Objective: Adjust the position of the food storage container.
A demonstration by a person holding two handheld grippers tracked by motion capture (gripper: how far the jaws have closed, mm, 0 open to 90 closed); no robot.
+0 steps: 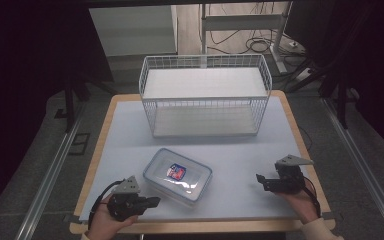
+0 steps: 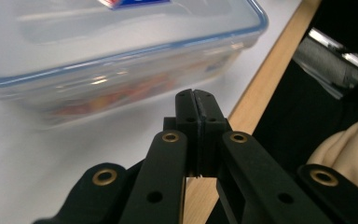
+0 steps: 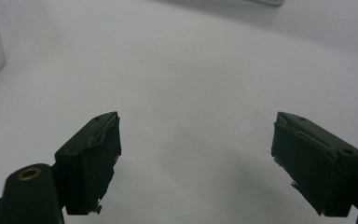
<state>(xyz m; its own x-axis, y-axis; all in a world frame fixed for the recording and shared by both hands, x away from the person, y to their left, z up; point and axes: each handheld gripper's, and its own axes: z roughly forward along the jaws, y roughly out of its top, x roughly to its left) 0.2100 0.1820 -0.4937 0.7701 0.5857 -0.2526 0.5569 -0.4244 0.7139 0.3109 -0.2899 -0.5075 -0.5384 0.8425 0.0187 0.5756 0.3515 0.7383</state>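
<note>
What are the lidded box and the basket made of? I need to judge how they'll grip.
Lidded box: apparently clear glossy plastic; contents show through, lid glints. Basket: looks like white-coated wire, judging by its open grid walls.

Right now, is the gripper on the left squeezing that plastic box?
No: in the left gripper view the left gripper has its jaws pressed together on nothing, just short of the plastic box.

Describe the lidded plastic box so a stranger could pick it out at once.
Start at the white wire basket at the far side of the table. Nearer the person, between the left gripper and the right gripper, lies the clear box. Its blue-rimmed lid with a red and blue label sets it apart.
</note>
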